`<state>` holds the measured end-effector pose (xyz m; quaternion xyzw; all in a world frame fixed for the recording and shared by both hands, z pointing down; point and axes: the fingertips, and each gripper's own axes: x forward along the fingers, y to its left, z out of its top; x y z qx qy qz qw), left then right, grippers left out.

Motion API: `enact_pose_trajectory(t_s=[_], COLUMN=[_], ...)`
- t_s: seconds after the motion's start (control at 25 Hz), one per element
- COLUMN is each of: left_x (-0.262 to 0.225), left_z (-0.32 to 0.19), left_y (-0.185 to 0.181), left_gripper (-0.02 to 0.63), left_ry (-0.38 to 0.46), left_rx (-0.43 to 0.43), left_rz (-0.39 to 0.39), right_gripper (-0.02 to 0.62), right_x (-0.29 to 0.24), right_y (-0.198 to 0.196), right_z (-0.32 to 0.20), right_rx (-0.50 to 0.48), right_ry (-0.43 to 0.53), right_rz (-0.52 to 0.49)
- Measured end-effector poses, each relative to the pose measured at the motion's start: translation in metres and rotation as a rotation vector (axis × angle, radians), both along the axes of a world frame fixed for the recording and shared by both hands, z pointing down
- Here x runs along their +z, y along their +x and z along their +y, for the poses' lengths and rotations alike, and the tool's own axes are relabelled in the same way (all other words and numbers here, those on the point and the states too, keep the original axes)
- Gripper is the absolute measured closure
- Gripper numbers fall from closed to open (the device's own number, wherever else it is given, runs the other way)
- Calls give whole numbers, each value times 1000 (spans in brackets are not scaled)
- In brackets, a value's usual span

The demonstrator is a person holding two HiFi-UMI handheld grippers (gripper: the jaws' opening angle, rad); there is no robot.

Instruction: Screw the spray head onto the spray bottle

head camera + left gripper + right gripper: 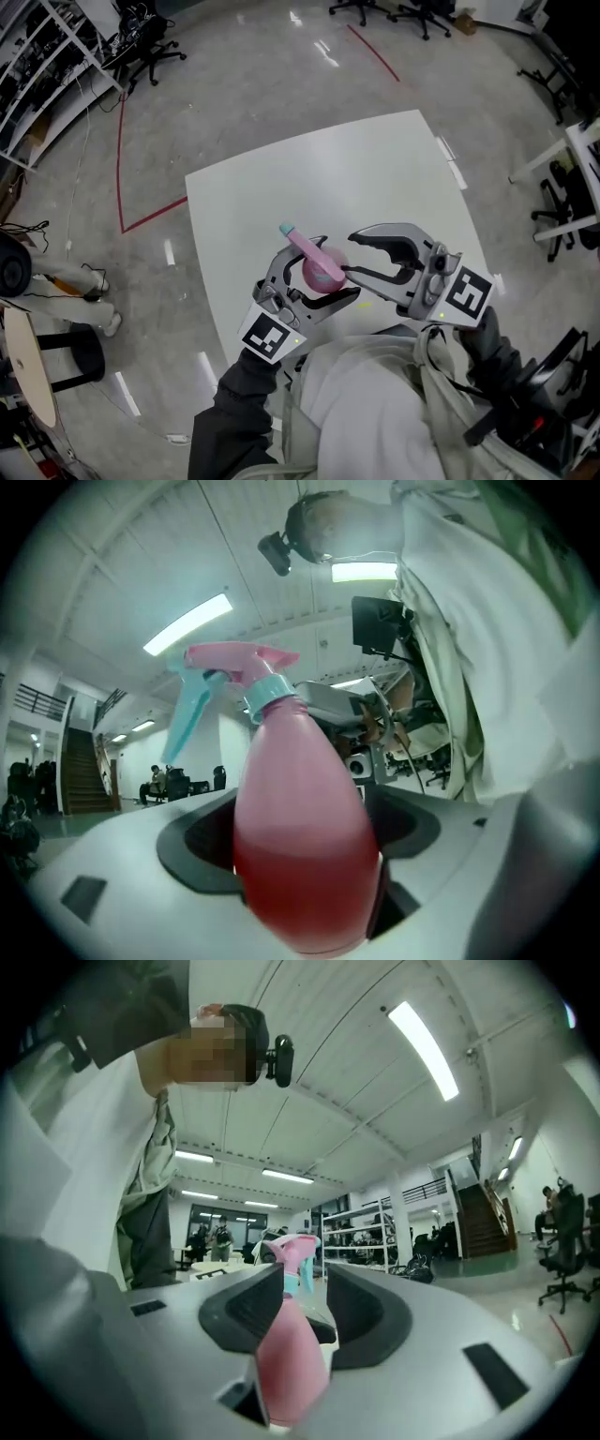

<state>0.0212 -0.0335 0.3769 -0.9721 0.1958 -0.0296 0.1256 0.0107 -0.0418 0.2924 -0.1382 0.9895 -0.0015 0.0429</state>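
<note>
Over the white table (328, 169) I hold a pink spray bottle (325, 269) tilted, its pink and teal spray head (298, 240) sitting on the neck and pointing up-left. My left gripper (319, 279) is shut on the bottle's body; in the left gripper view the bottle (305, 836) fills the gap between the jaws and the spray head (239, 667) rises above. My right gripper (352, 255) reaches in from the right and stands open. In its own view the bottle (291, 1363) lies between its jaws, with a gap on the right side.
The tabletop is bare white, with its edges close on the left and front. Around it lies grey floor with a red tape line (122, 159). Office chairs (150, 52) and shelves (42, 66) stand at the back left, and another desk (577, 159) at the right.
</note>
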Motion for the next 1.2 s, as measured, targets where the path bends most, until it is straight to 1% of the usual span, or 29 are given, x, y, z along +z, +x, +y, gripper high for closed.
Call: enact_pose_trajectory(t_s=[0.04,0.08,0.16,0.2,0.28,0.32,0.4,0.44,0.48,0.52,0.56,0.6,0.64,0.72,0.8,0.84,0.88,0.96,1.0,1.04,1.08,1.12,1.16,1.2], left_x=[-2,-4,-5,-6,-7,-8,-10,-10,-11,-12,-12,-13,-14,-12,-9,-7,-7,-8,-10,-11,-9,-4,3,11], left_z=[3,5,2,-1,-7,-9,-7,-5,-3,-1,2,5,9,17,20,19,17,10,6,3,-2,-8,-15,-21], left_y=[-1,-5,-14,-18,-21,-22,-21,-21,-22,-23,-23,-22,-20,-14,-7,-5,-5,-9,-12,-14,-15,-15,-13,-11], left_gripper=[198,198,198,198,198,198,198,198,198,198,198,198,198,198,198,198,198,198,198,198,198,198,198,198], left_ry=[10,18,19,15,10,7,1,1,5,8,11,15,18,15,6,4,5,10,3,-20,-61,-109,-152,-187], left_rx=[10,12,-17,-38,-62,-62,-47,-39,-33,-26,-13,8,33,72,79,71,55,6,-24,-60,-109,-172,-243,-312], left_rz=[-4,-6,-4,-6,-12,-12,-9,-11,-14,-16,-19,-24,-32,-44,-45,-49,-55,-60,-53,-39,-28,-32,-55,-81], right_gripper=[460,481,549,569,571,571,571,569,546,470,405,362,347,348,353,435,448,449,451,451,453,453,454,454], right_x=[0,-2,-5,-5,0,3,5,3,-2,-6,-9,-9,-9,-8,-9,-8,-6,-3,-3,-4,-5,-3,3,13], right_y=[-9,-19,-36,-43,-54,-56,-47,-40,-33,-28,-26,-27,-32,-43,-49,-50,-50,-49,-49,-49,-49,-49,-49,-49], right_z=[4,10,24,33,52,59,62,58,51,45,40,38,38,39,37,36,36,31,27,21,14,8,4,3], right_rx=[-8,-9,0,-4,-35,-49,-48,-38,-29,-26,-35,-55,-80,-115,-112,-104,-91,-39,8,71,149,239,331,411], right_ry=[18,32,62,82,125,132,87,47,9,-13,-17,-8,4,30,74,102,127,145,139,130,119,109,104,107], right_rz=[12,14,12,25,78,97,78,43,1,-29,-36,-20,4,35,52,70,91,110,100,86,79,90,130,205])
